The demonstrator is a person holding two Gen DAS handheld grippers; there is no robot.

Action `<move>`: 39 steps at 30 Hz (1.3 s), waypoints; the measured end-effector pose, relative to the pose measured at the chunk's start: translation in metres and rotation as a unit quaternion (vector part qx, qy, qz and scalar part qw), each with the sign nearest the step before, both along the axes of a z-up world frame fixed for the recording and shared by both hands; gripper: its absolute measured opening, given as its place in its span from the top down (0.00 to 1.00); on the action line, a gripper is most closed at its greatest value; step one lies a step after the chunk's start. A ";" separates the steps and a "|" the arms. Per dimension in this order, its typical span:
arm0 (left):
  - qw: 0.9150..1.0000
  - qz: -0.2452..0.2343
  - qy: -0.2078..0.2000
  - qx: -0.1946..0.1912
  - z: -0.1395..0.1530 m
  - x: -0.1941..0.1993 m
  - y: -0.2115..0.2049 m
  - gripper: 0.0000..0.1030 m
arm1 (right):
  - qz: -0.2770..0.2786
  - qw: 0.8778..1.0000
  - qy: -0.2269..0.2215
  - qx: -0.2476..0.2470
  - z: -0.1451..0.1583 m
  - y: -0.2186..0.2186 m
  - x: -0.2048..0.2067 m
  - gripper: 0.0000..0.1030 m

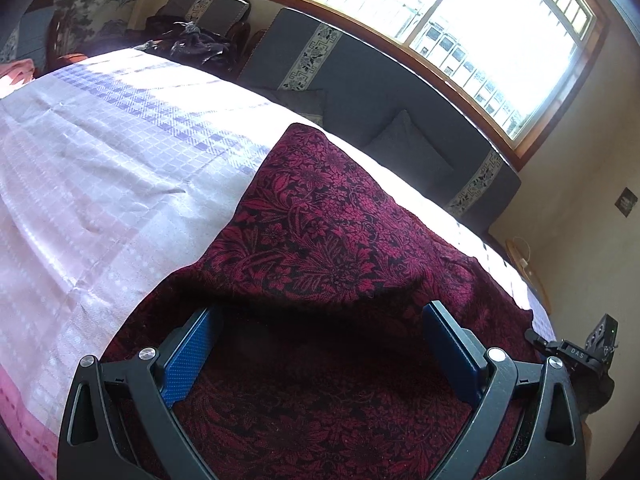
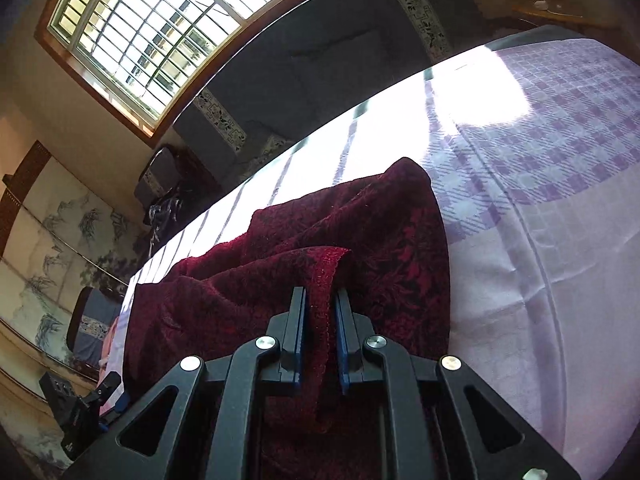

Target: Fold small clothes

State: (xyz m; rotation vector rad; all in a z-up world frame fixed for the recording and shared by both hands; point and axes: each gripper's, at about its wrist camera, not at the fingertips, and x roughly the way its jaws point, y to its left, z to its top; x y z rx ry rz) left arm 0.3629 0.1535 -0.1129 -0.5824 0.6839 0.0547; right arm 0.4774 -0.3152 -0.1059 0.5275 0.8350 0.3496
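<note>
Left gripper (image 1: 318, 344): your jaws stand wide apart above the garment, nothing pinched; blue pads (image 1: 188, 354) bare on both sides.
Garment (image 1: 320, 216): dark red floral knit, lying on the bed near you; the left wrist view shows it spread mostly flat, with one raised fold between the fingers.
Bed (image 1: 100, 168): pale checked cover, lilac squares toward the far edge, sun patch washing it out.
Left view only: your other gripper's body peeks in at the right edge (image 1: 576, 354), beside the cloth's corner; grey sofa (image 1: 380, 92) along the wall under the window (image 1: 460, 20).
Right gripper (image 2: 320, 320): your jaws are nearly closed, clamped on a narrow raised edge of the garment (image 2: 320, 216), which runs up between the pads.
Right view only: the cloth here looks bunched and heaped in ridges, not flat; painted panels (image 2: 52, 248) on the left wall; the left gripper's body low at left (image 2: 80, 412).
</note>
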 end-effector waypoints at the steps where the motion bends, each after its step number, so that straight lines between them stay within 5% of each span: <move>1: 1.000 0.006 0.001 -0.003 -0.001 -0.001 0.003 0.04 | 0.001 1.000 -0.001 -0.008 0.001 0.003 0.000 0.86; 10: 0.995 0.096 -0.016 0.039 0.008 -0.022 0.018 0.04 | 0.015 0.998 -0.008 -0.056 0.003 0.019 0.005 0.85; 18: 0.993 0.102 0.005 0.058 0.008 -0.016 0.015 0.04 | 0.018 0.997 -0.005 -0.079 0.003 0.027 0.006 0.85; 31: 0.989 0.146 0.017 0.012 0.000 -0.027 0.038 0.04 | 0.030 0.996 -0.007 -0.087 0.002 0.033 0.007 0.81; 39: 0.992 0.117 -0.002 0.051 0.010 -0.026 0.023 0.04 | 0.048 0.994 -0.013 -0.096 0.004 0.040 0.006 0.74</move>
